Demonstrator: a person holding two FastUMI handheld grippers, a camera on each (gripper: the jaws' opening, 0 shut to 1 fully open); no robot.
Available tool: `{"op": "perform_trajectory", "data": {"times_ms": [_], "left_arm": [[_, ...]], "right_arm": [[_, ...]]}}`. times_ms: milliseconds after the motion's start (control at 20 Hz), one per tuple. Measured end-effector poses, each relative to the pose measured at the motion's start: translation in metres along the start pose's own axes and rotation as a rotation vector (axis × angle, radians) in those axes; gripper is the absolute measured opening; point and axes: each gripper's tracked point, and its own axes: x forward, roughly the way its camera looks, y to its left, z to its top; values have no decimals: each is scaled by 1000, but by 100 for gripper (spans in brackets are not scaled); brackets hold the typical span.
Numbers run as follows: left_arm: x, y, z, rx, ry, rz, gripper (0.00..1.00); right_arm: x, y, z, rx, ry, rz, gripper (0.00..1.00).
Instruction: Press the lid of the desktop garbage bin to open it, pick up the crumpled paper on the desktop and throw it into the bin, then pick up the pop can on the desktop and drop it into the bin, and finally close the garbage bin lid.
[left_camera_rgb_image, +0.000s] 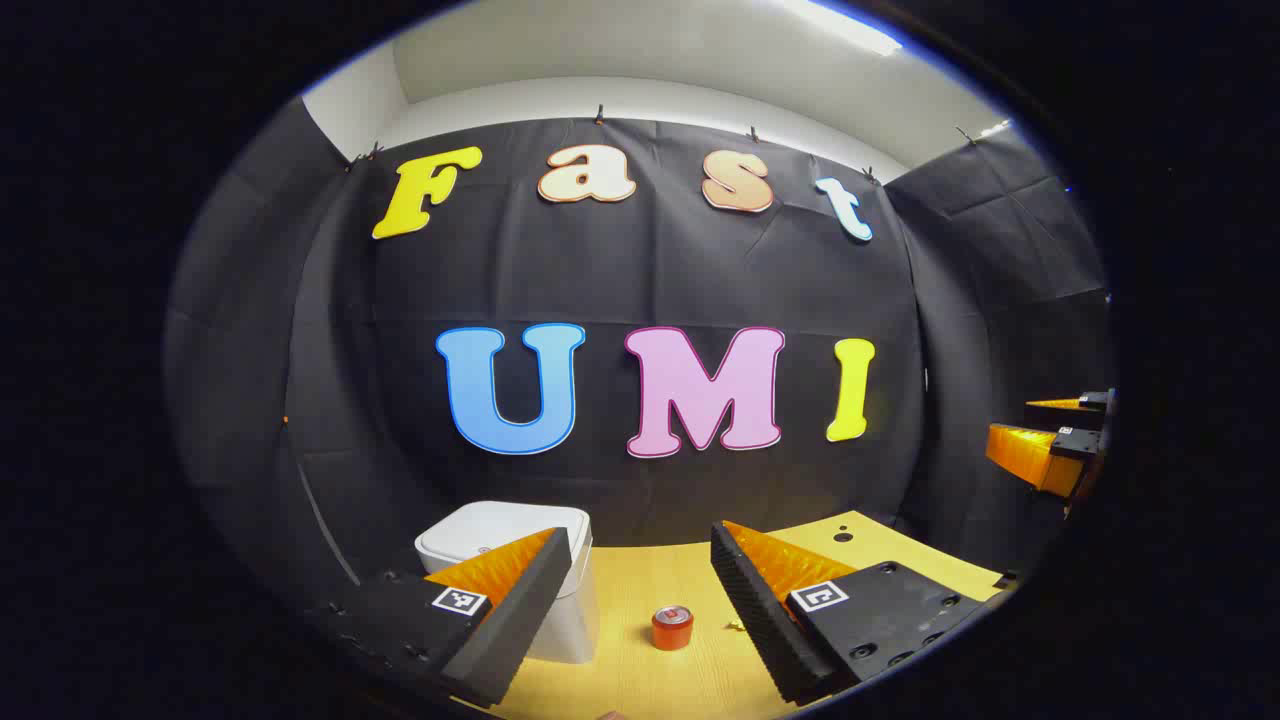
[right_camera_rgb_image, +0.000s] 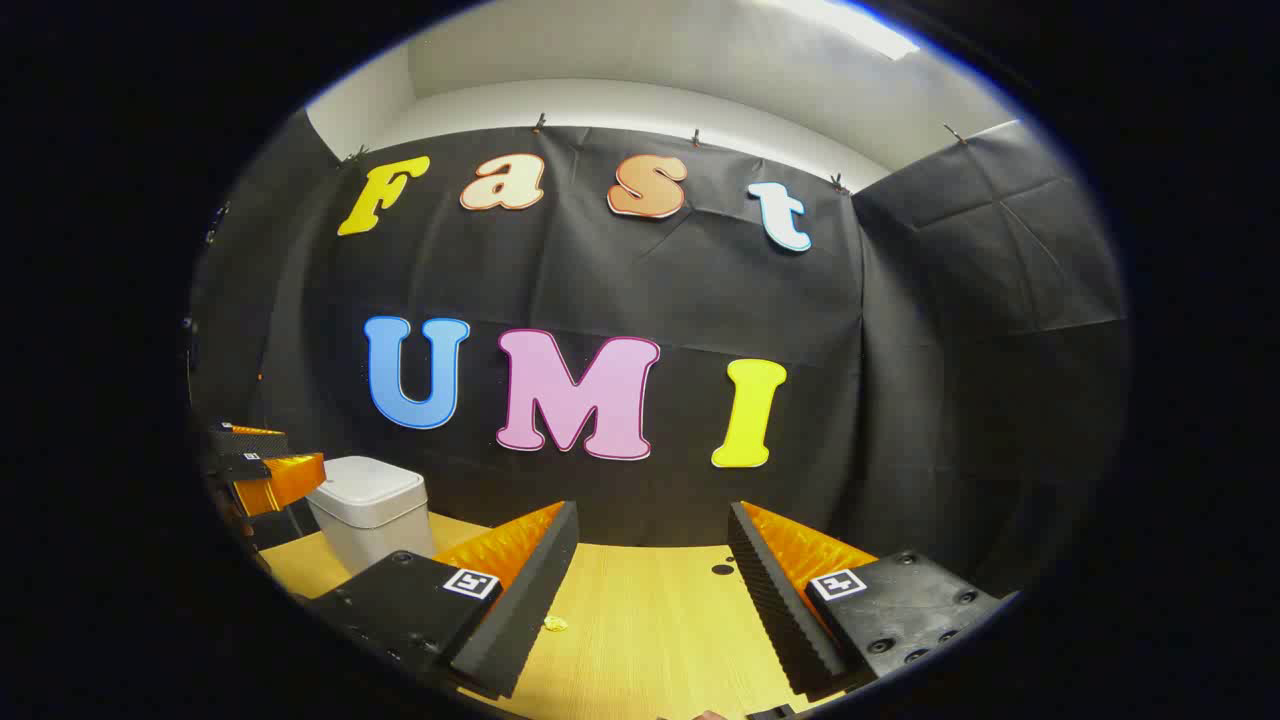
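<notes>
Up front in the left gripper view, we see our left gripper (left_camera_rgb_image: 635, 565) held above the pale wooden desktop (left_camera_rgb_image: 640, 670) with its two fingers spread wide and nothing between them. The small white plastic garbage bin (left_camera_rgb_image: 500, 535) with its flat lid down sits at the back left of the desktop, partly hidden behind the left finger (left_camera_rgb_image: 510, 610), so it lies ahead and to the left of the tool. The short red pop can (left_camera_rgb_image: 672, 627) stands upright on the wood in the gap between the fingers, nearer the right one, well apart from both. Just right of the can we spot a tiny yellowish scrap (left_camera_rgb_image: 735, 627); we cannot tell what it is. At the right edge the right gripper (left_camera_rgb_image: 1050, 440) hangs above table height. Turning to the right gripper view, our right gripper (right_camera_rgb_image: 650, 560) is likewise wide open and empty over the desktop (right_camera_rgb_image: 650, 640). The bin (right_camera_rgb_image: 370, 510), lid closed, stands far left, beyond the left finger (right_camera_rgb_image: 515, 600), and the left gripper (right_camera_rgb_image: 265, 465) hovers just beside it. A small yellowish scrap (right_camera_rgb_image: 556, 624) lies by that finger's inner edge.
</notes>
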Motion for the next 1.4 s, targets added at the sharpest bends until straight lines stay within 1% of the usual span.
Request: {"op": "perform_trajectory", "data": {"times_ms": [100,300,800,1000,1250,1350,1400], "left_arm": [[-1,0,3,10,-10,-1,93],[0,3,3,19,-11,7,94],[5,20,2,28,-15,32,94],[10,27,-1,25,-7,31,94],[22,62,2,43,-15,74,94],[28,74,5,57,-25,70,94],[32,79,4,65,-29,64,90]], "right_arm": [[-1,5,3,-9,-13,14,96],[0,13,4,7,-19,40,96],[3,18,5,-4,-22,45,97],[3,20,7,-7,-25,47,96],[3,19,6,-17,-21,41,96],[3,19,6,-14,-17,40,96],[3,20,7,-11,-17,40,96]]}}
